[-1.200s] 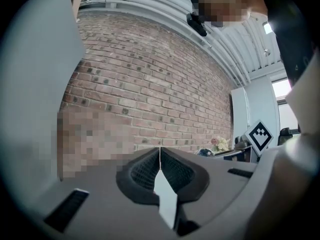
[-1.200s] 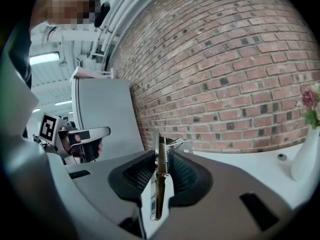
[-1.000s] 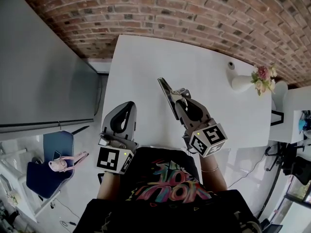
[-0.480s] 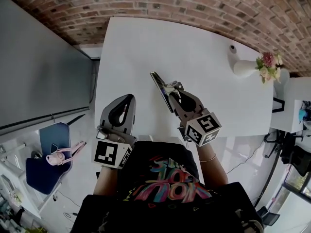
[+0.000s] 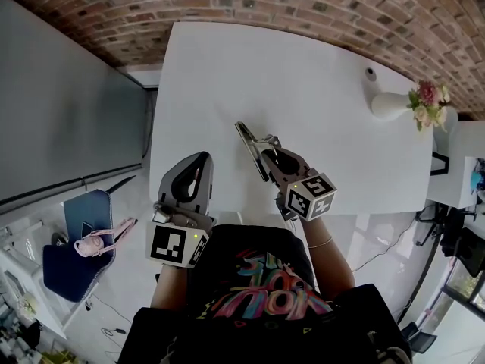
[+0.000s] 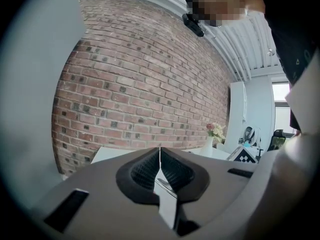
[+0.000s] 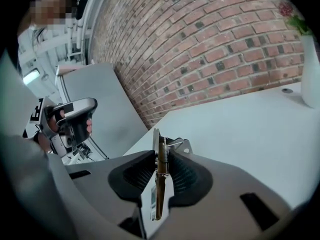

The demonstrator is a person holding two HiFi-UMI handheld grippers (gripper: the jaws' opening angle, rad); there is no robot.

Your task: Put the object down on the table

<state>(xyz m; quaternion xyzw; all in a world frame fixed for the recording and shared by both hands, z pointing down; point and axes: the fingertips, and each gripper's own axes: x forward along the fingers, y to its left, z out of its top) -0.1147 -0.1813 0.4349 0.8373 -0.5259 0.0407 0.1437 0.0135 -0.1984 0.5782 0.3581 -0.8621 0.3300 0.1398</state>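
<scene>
My right gripper (image 5: 265,154) is shut on a flat metal spring clip (image 5: 248,144). It holds the clip edge-up over the near part of the white table (image 5: 303,74). In the right gripper view the clip (image 7: 159,176) stands upright between the ribbed pads, with its spring and wire lever poking out past the right gripper's (image 7: 160,159) tips. Whether the clip touches the table I cannot tell. My left gripper (image 5: 200,164) hangs at the table's near left corner. In its own view the left gripper (image 6: 160,153) is shut, pads meeting, with nothing between them.
A white vase with pink flowers (image 5: 405,103) stands at the table's far right, with a small white object (image 5: 370,73) beside it. A brick wall (image 5: 318,6) runs behind the table and a grey panel (image 5: 61,105) along its left. A blue chair (image 5: 76,241) sits lower left.
My right gripper and the clip have drifted slightly left and toward me over the table. The left gripper has hardly moved. Both stay shut.
</scene>
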